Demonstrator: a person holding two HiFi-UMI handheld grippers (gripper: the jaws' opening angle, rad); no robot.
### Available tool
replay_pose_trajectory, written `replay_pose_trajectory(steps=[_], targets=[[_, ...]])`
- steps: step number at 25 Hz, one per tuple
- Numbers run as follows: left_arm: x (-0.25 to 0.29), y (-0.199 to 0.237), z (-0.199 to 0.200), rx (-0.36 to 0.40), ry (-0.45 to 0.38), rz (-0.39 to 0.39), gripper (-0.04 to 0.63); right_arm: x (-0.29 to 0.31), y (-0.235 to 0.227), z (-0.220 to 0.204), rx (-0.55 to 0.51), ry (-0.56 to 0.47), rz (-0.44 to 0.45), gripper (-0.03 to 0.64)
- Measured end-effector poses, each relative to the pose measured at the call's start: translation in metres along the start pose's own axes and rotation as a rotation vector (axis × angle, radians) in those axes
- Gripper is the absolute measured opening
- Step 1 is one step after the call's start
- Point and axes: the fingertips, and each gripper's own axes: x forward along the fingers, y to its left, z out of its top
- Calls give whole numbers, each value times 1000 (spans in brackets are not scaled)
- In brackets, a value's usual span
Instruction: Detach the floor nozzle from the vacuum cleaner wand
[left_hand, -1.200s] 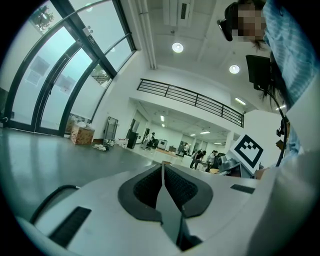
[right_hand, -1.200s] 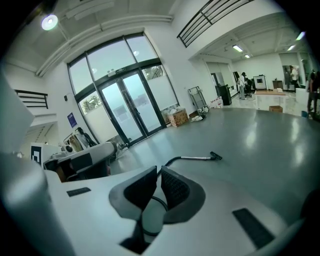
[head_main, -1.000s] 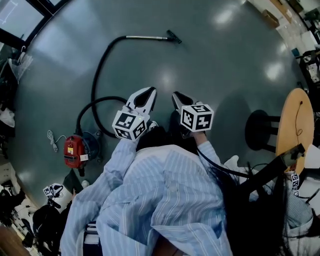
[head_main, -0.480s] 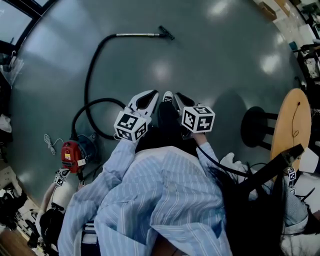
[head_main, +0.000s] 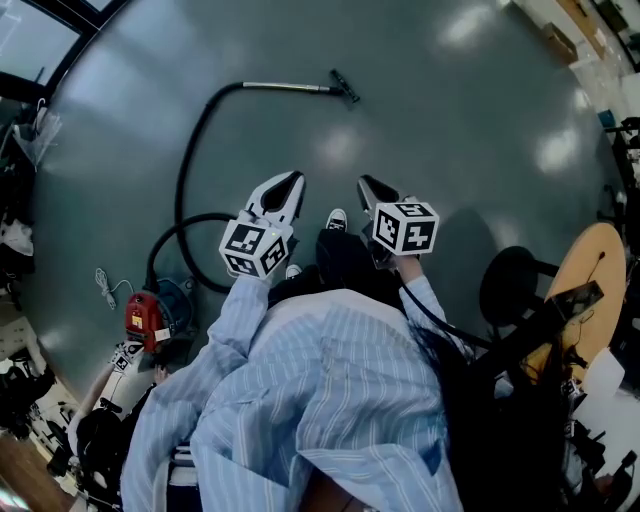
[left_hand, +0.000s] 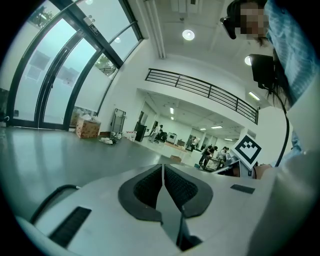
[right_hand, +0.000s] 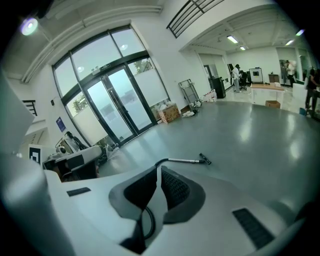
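Observation:
The metal vacuum wand (head_main: 285, 88) lies on the grey floor far ahead, with a small black floor nozzle (head_main: 345, 86) fitted at its right end. In the right gripper view the wand (right_hand: 181, 160) and the nozzle (right_hand: 205, 159) show small and distant. A black hose (head_main: 190, 165) curves from the wand back to the red vacuum cleaner (head_main: 146, 315) at my left. My left gripper (head_main: 290, 181) is shut and empty, well short of the wand. My right gripper (head_main: 366, 184) is shut and empty beside it. Its jaws (right_hand: 158, 170) meet with nothing between them, as do the left gripper (left_hand: 163, 167) jaws.
A round black stool (head_main: 510, 282) and a wooden chair (head_main: 590, 260) stand at my right. A white cord (head_main: 103, 282) lies on the floor near the vacuum cleaner. Cluttered gear sits at the lower left (head_main: 100, 400). A cardboard box (left_hand: 87, 128) and people stand in the far hall.
I have walked forward with both grippers held out in front, still shut. The wand, nozzle and hose lie as before on the floor.

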Motion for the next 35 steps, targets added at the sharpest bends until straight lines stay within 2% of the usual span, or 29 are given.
replay_pose_trajectory(steps=[7,14,18,23,28,35], targets=[[52,-2,24,42,0,49,18,22,-48,46,4,-3,40,32],[64,9,37,70,24,80,18,46,-41,56,17,30,105,32],[73,26,34,63,30,76,18,65,-43,60,8,43,105,32],[107,63,39,50,24,43,18,95,-59,83,12,28,65,32],[156,115,69,41,35,-16,18,134,-75,127,38,23,1,32],[225,201,103,45,118,-114,18,213,-84,198,107,3,-67,32]])
